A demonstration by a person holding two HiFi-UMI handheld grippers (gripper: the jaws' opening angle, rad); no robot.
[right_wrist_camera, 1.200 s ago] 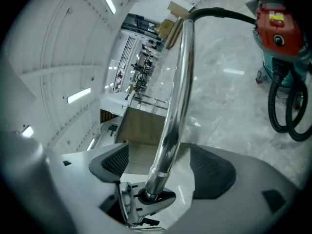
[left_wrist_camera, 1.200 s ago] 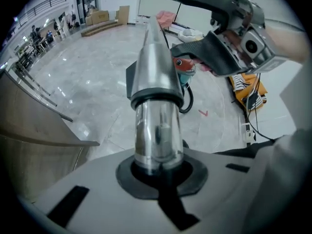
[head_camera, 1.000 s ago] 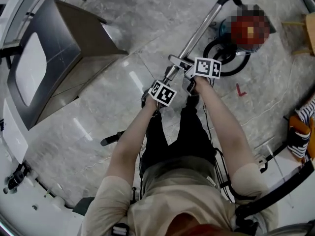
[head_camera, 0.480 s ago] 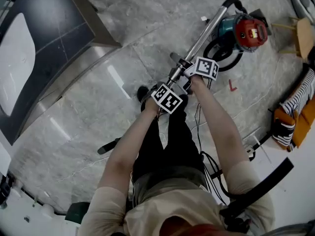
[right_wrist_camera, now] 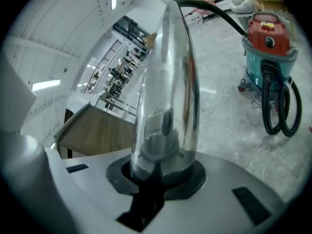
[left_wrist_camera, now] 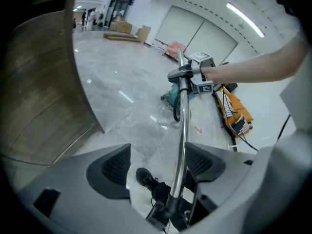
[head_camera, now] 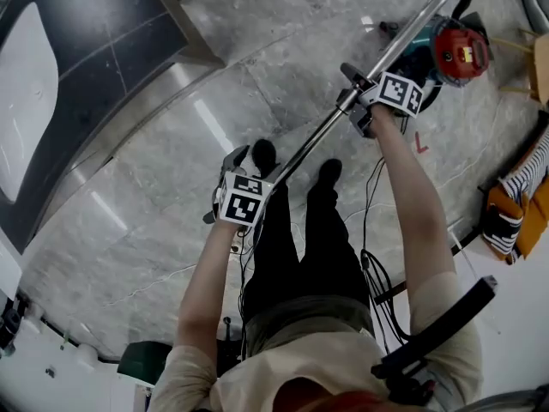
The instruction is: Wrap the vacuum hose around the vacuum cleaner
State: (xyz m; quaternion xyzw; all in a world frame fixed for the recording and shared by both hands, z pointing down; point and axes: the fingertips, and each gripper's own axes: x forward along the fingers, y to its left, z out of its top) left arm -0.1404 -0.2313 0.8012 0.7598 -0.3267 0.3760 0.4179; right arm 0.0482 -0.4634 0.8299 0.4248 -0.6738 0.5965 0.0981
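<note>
Vacuum cleaner [head_camera: 459, 50], hose [right_wrist_camera: 278, 106] looped alongside: far right.
Wand [head_camera: 317, 136]: runs near-left to far-right toward it.
Right gripper [right_wrist_camera: 161, 179], nearer: fingers just closed, clamped on wand.
Left gripper [left_wrist_camera: 157, 164]: fingers just opened, wand loose between.

- One canister vacuum cleaner [head_camera: 459, 48] with a teal drum and a red top.
- One long, shiny metal wand [head_camera: 317, 140].
- One black ribbed hose [right_wrist_camera: 279, 106].
- Two grey handheld grippers: the left gripper [left_wrist_camera: 160, 164] and the right gripper [right_wrist_camera: 158, 177].
- Two white cubes [head_camera: 243, 200] [head_camera: 400, 93] with black square markers, one on each gripper.
- Two black shoes [head_camera: 264, 154] [head_camera: 328, 172].
- One small red mark [head_camera: 419, 142] on the grey stone floor [head_camera: 171, 230].
- One orange fabric bundle [head_camera: 506, 221].
- One dark-topped counter [head_camera: 103, 67].
</note>
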